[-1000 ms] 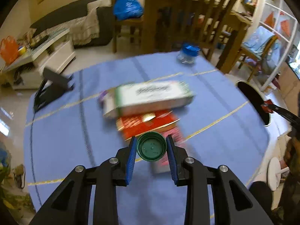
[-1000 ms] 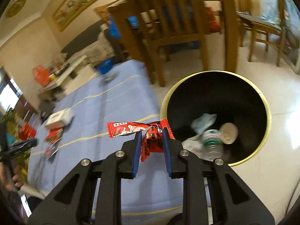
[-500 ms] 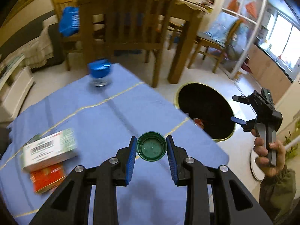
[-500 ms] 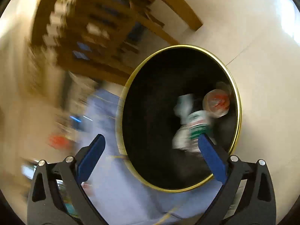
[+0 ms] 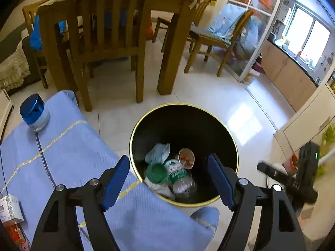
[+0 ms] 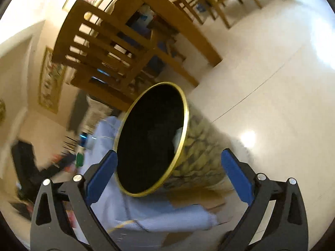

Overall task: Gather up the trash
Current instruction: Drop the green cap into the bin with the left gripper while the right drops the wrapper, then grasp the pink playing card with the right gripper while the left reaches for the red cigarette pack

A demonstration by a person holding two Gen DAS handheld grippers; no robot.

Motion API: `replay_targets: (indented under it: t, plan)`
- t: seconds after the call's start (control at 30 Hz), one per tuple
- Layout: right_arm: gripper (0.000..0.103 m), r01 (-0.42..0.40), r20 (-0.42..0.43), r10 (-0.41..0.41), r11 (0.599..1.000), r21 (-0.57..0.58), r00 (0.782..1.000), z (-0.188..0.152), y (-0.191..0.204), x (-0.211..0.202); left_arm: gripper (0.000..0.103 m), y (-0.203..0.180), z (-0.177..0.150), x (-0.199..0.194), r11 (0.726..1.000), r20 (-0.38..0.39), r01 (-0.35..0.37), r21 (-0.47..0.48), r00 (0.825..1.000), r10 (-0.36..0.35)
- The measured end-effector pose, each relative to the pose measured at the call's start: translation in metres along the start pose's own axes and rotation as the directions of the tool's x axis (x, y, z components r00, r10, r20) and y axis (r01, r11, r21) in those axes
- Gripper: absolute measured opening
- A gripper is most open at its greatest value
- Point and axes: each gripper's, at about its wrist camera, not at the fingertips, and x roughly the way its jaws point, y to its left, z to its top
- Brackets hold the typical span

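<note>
So the left hand-held gripper (image 5: 168, 177) hangs right over the black bin (image 5: 230, 133) with the gold rim, and its jaws have just been opening, wide apart with nothing pinched between them. The green cap (image 5: 156, 173) sits inside the bin on top of a plastic bottle (image 5: 180, 177) and some crumpled wrappers. The right hand-held gripper (image 6: 168, 171) is spread fully too, empty, off to the bin's side. The bin stands on the floor just beside the blue-clothed worktop (image 5: 73, 150), where a blue-lidded jar (image 5: 34, 113) stands.
</note>
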Motion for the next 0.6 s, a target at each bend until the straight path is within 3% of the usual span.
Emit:
replay_targets:
  t: [0.1, 0.33, 0.43, 0.53, 0.6]
  plan:
    - [0.098, 0.053, 0.020, -0.052, 0.997, -0.051, 0.998, -0.004, 0.004, -0.003, 0.074, 0.004, -0.006, 0.000, 0.999, -0.018, 0.027, -0.019, 0.999, -0.027]
    - [0.098, 0.047, 0.000, -0.048, 0.989, -0.140, 0.999, -0.021, 0.041, 0.005, 0.074, 0.028, -0.055, -0.043, 0.996, -0.038, -0.091, 0.015, 0.995, 0.092]
    - [0.098, 0.036, -0.017, -0.042, 0.970, -0.241, 0.999, -0.035, 0.085, 0.012, 0.074, 0.057, -0.085, -0.087, 0.982, -0.025, -0.187, 0.033, 0.982, 0.188]
    - [0.098, -0.012, -0.045, -0.005, 0.928, -0.371, 0.999, -0.059, 0.149, 0.021, 0.077, 0.097, -0.103, -0.133, 0.967, 0.005, -0.253, -0.026, 0.967, 0.253]
    - [0.098, -0.059, -0.083, 0.024, 0.888, -0.456, 0.996, -0.081, 0.194, 0.029, 0.081, 0.135, -0.120, -0.173, 0.939, 0.034, -0.333, -0.091, 0.941, 0.337]
